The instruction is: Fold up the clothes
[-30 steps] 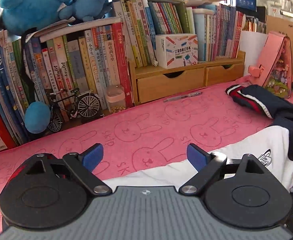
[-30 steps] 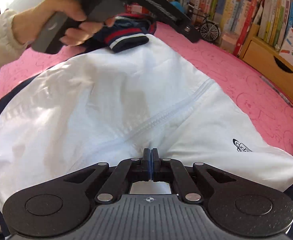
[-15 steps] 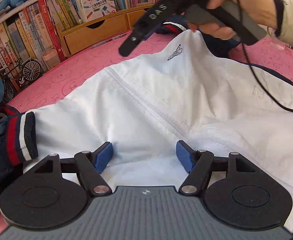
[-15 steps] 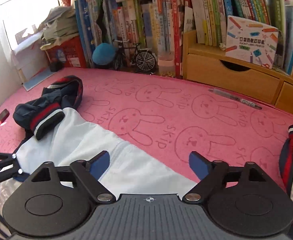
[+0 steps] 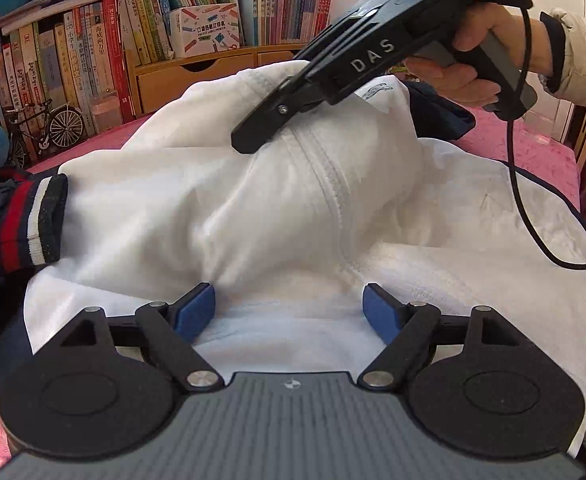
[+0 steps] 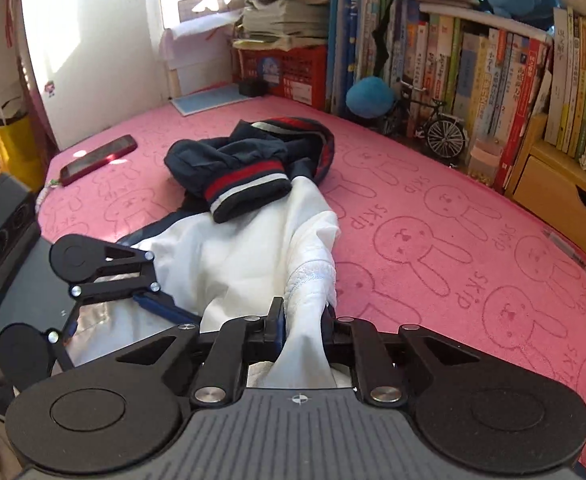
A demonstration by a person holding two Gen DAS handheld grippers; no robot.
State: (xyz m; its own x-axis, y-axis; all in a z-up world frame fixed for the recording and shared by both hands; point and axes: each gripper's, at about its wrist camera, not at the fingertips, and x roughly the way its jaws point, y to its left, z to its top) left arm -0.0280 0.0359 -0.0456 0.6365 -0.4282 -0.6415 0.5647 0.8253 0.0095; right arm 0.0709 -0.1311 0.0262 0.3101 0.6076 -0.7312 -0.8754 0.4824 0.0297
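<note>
Two views told different halves of it. From the left wrist, the left gripper [image 5: 289, 312] stood low over the white jacket [image 5: 293, 208], its blue pads [image 5: 195, 312] well apart and spreading, white cloth lying between them but not pinched. That same view caught the right gripper [image 5: 253, 136] from outside, held in a hand [image 5: 461, 68] with a pale sleeve, a black cable [image 5: 521, 184] trailing down over the cloth; its tip sat at the raised peak of the jacket, though the jaws themselves could not be read from there. The right wrist settled that: the right gripper's jaws were closing on a bunched fold of white fabric pulled up between the pads. Only this view showed the red phone [image 6: 99, 158] lying on the pink rabbit-print cover [image 6: 433, 220], well apart from the jacket, and the navy sleeve with its red-and-white cuff [image 6: 249, 192] lying crumpled at the garment's far end. Books [image 6: 493, 92] and a toy bicycle [image 6: 433, 128] lined the back edge
</note>
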